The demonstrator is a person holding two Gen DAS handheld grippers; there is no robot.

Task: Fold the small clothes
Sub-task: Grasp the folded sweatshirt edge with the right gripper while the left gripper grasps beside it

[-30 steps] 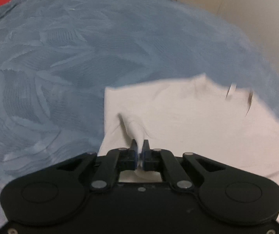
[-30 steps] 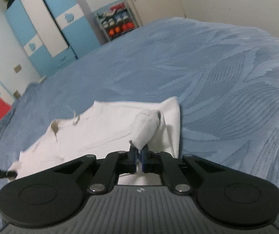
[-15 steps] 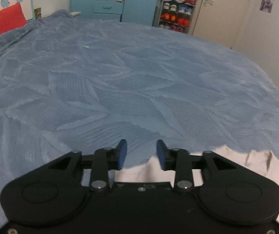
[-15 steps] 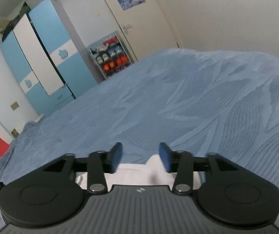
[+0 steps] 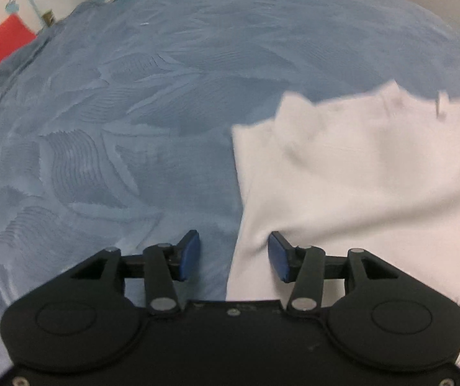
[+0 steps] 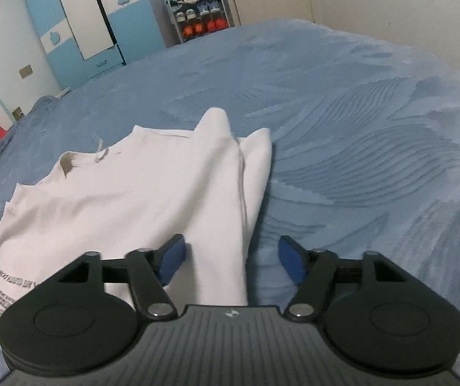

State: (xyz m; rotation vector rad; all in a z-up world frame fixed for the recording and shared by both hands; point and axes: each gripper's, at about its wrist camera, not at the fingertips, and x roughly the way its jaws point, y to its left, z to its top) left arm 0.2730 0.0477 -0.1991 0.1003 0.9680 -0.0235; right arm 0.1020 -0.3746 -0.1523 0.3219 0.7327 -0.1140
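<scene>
Right wrist | white shirt (image 6: pixel 140 199) lengthwise, collar far | right claw (image 6: pixel 231 257), left claw (image 5: pixel 233 255) just opening, unclamped

Soft, even indoor light is falling without glare; motion blur is smearing the white cotton garment (image 5: pixel 358 167) at right of the left view; fisheye distortion is bowing the textured blue bedspread (image 6: pixel 358 128).

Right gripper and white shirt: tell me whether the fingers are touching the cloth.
Cannot tell. In the right wrist view the right gripper is open astride the white shirt edge; the left finger overlaps cloth, with no plain contact or gap.
</scene>
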